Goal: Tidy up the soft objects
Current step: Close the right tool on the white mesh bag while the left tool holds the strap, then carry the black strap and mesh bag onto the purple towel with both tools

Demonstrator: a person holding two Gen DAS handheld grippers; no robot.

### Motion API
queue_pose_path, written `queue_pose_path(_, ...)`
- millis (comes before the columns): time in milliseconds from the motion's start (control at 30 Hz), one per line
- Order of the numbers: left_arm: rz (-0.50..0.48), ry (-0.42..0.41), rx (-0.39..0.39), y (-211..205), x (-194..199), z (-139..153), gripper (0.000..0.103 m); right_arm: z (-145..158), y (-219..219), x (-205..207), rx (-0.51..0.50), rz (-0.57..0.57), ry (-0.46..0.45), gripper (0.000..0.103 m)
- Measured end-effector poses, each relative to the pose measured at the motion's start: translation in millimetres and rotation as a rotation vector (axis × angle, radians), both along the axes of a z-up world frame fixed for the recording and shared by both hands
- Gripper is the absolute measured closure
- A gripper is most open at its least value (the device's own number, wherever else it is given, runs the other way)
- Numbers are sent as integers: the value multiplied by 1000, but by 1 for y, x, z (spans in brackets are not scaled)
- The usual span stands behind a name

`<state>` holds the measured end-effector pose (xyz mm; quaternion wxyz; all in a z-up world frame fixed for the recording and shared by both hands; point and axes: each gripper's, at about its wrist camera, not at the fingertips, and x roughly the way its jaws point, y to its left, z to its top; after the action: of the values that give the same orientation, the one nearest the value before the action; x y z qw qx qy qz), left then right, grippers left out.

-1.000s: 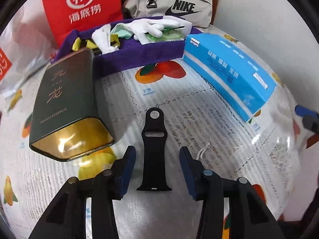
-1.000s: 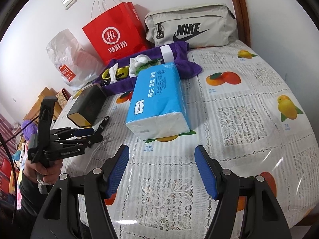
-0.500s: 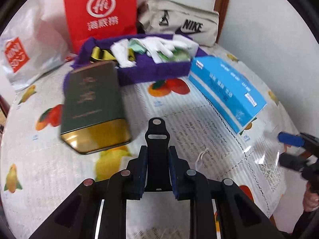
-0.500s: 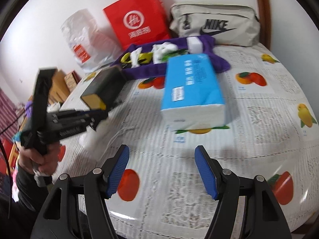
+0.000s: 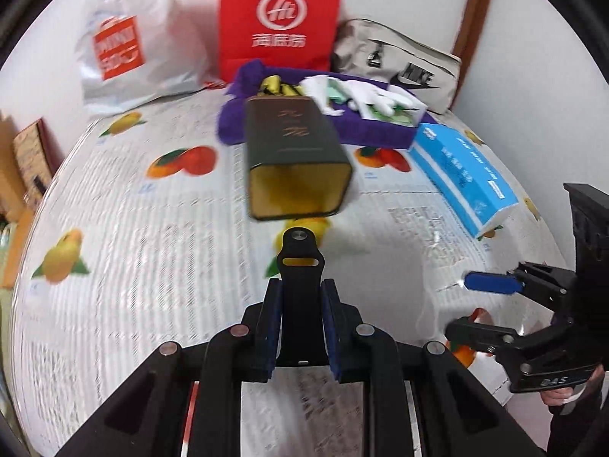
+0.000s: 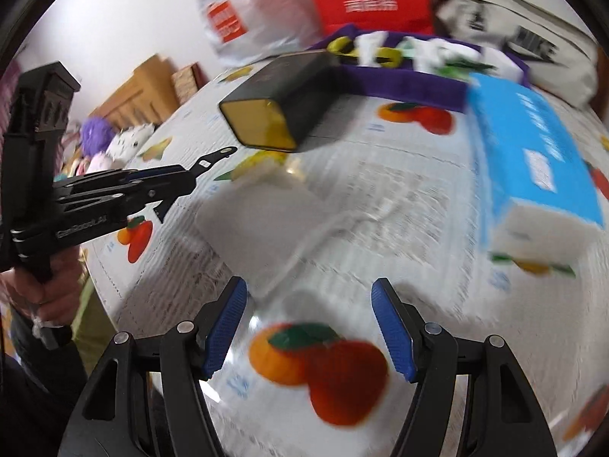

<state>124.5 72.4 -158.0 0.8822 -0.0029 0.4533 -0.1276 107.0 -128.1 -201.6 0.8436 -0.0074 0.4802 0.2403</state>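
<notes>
**Fruit-print desk, strap clamped in the left claw**

Fruit-patterned cloth covers the desk [image 5: 125, 228], which stands against a white wall.

Left claw [image 5: 300, 327]: its blue-padded fingers are pressed together on the lower part of a black watch strap [image 5: 300, 266]. The strap sticks forward from between the pads, its rounded end with a metal stud and a slot pointing away. In the right wrist view the strap [image 6: 213, 158] shows as a thin black tongue jutting out past the left claw's [image 6: 190, 179] tips, above the cloth.

Right claw [image 6: 308, 327]: fingers spread wide apart with nothing between them, above a printed orange and tomato on the cloth. In the left wrist view it [image 5: 479, 304] sits at the right edge, one blue pad showing.

Just beyond the strap's tip lies a dark green tin [image 5: 293, 152] on its side, its gold end facing the camera. To its right lies a blue tissue pack [image 5: 460, 175], lengthwise. Behind the tin sits a purple tray [image 5: 365, 133] holding white gloves [image 5: 377, 95], yellow pieces and pale green items; the motion blur hides finer detail. Against the wall stand a red paper bag [image 5: 278, 19], a white plastic bag [image 5: 129, 45] with an orange label, and a beige Nike pouch [image 5: 403, 68].
</notes>
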Motion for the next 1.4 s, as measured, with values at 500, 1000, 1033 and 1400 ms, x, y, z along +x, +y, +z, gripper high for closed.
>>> queue_pose_path(500, 114, 22, -48, 49, 4, -10, 83, -5, 51, 37, -46, 149, -67, 16)
queue_pose_path(1000, 111, 35, -56, 45, 2, -10, 83, -13, 69, 24, -160, 167, -170, 46)
queue_pose_path(1033, 108, 35, -58, 43, 1, -9, 83, -11, 61, 20, -164, 153, -170, 66)
queue_pose_path(1400, 52, 29, -71, 11, -12, -5, 83, -7, -30, -21, -151, -51, -130, 95)
